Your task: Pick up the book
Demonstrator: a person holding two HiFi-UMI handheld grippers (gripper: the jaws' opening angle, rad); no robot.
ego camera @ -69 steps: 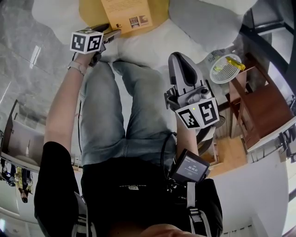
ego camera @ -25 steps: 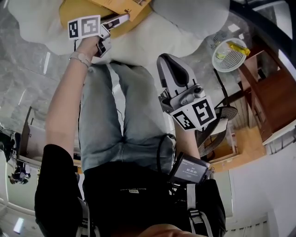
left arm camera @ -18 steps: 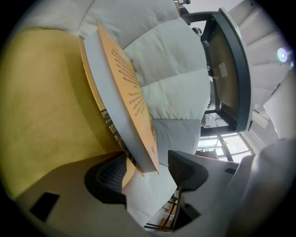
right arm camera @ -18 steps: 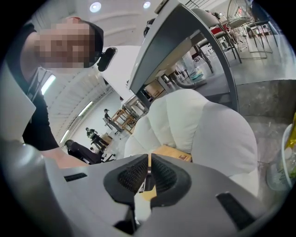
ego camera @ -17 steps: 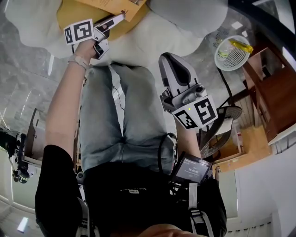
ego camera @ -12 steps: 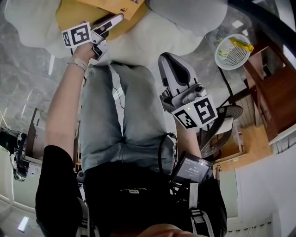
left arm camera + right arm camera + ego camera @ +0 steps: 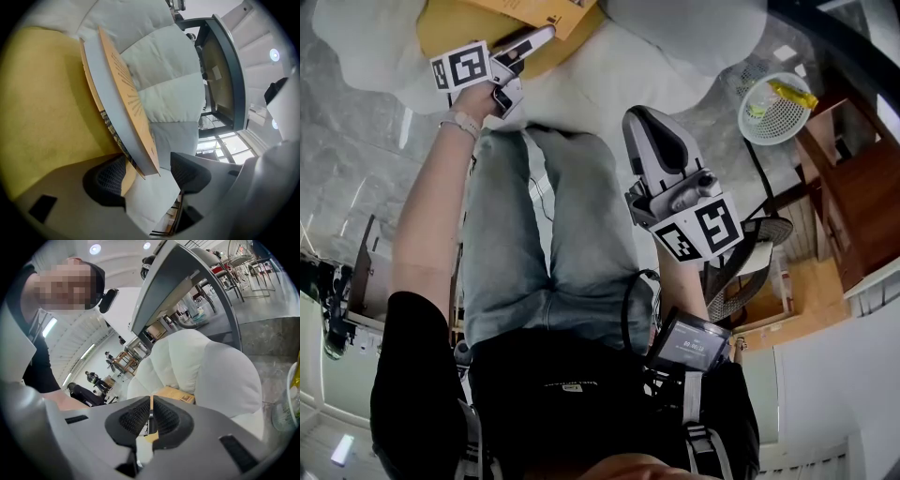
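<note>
The book [image 7: 540,10] lies at the top of the head view, on a yellow cushion [image 7: 450,28] on a white sofa [image 7: 609,70]; its corner sits between the wide-open jaws of the left gripper [image 7: 147,173], not squeezed; the right gripper [image 7: 645,127], mid-frame over the person's legs [image 7: 544,225], is closed tight with nothing in it

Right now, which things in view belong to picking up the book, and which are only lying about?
Belonging to the job: book, its corner between the open left tongs; yellow cushion under it.

Only lying about: white basket, wooden furniture, white sofa; also idle, the right tongs, shut and empty.
</note>
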